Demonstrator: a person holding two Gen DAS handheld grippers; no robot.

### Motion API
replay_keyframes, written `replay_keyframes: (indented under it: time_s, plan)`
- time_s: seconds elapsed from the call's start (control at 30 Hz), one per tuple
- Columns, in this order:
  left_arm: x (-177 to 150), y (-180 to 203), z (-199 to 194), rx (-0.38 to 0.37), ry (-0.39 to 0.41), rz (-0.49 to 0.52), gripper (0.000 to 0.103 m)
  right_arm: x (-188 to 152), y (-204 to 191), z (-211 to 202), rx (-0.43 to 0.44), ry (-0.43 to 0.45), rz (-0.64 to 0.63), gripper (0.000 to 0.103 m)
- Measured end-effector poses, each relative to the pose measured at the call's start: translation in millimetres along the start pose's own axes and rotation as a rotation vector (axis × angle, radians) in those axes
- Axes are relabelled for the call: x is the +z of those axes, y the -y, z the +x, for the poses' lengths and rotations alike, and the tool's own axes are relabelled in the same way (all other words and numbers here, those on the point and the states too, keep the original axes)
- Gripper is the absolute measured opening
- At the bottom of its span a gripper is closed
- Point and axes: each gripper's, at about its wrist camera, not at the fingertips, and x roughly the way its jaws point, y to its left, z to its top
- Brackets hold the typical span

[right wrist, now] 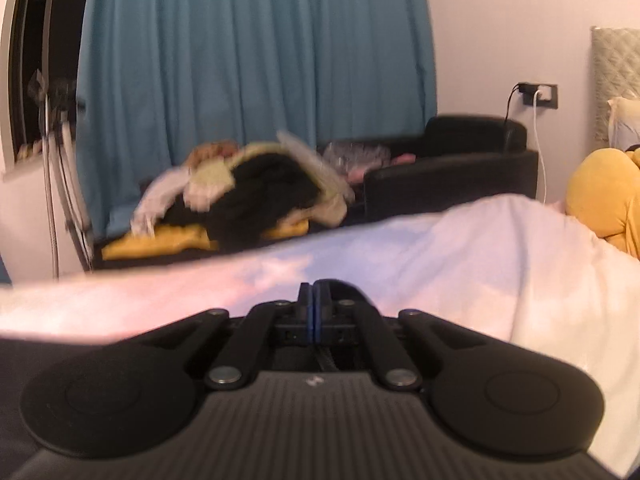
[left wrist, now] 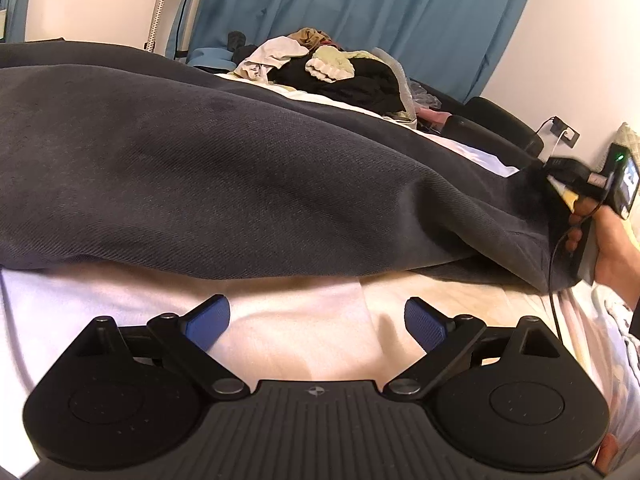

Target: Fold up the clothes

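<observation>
We have a large dark grey garment (left wrist: 224, 184) spread over the pale bed sheet (left wrist: 280, 320), and it looks barely started: it lies broad and loose, with no neat fold showing yet. Our left gripper (left wrist: 316, 320) hangs just short of the garment's near hem with its blue pads wide apart and nothing between them. Our right gripper (right wrist: 313, 304) has its pads pressed flat together; the left camera shows it at the garment's right corner, where it seems to pinch the cloth, though blur leaves that unsure. Beyond the garment, a heap of mixed clothes (left wrist: 328, 68) waits before the blue curtain (left wrist: 360, 0), so most of the folding is left.
</observation>
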Motion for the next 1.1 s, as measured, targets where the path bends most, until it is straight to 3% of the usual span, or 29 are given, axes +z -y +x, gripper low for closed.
replay_keyframes:
  time_s: [0.17, 0.23, 0.47, 0.57, 0.63, 0.67, 0.9, 1.0, 1.1]
  plan:
    - [1.3, -0.1, -2.6, 0.01, 0.016, -0.008, 0.096, 33.8, 10.9, -7.6, 0.026, 0.146, 0.111, 0.002]
    - [1.2, 0.1, -3.3, 0.023, 0.029, 0.005, 0.096, 39.1, 15.4, -0.5, 0.027, 0.163, 0.131, 0.002]
    - [3.2, 2.7, 4.0, 0.052, 0.058, 0.03, 0.096, 1.1, 25.3, 54.9, 0.001, -0.012, 0.16, 0.003]
    - [5.2, 4.6, 7.3, 0.06, 0.066, 0.041, 0.096, -13.1, 31.2, 63.7, 0.006, -0.087, 0.181, 0.01]
    - [6.4, 4.9, 7.8, 0.062, 0.071, 0.039, 0.096, -12.4, 37.5, 53.0, 0.023, -0.091, 0.225, 0.047]
    - [6.9, 4.9, 7.3, 0.063, 0.073, 0.037, 0.096, -11.9, 40.1, 45.8, 0.039, -0.092, 0.244, 0.052]
    - [8.8, 6.3, -12.3, 0.083, 0.124, 0.058, 0.096, -1.9, 25.8, -19.9, 0.096, -0.101, 0.141, 0.053]
    - [9.8, 7.6, -25.4, 0.095, 0.154, 0.062, 0.096, 5.9, 23.6, -50.4, 0.117, -0.107, 0.211, 0.058]
    - [11.2, 8.6, -38.1, 0.099, 0.18, 0.062, 0.096, 6.3, 23.1, -82.8, 0.146, -0.173, 0.329, 0.065]
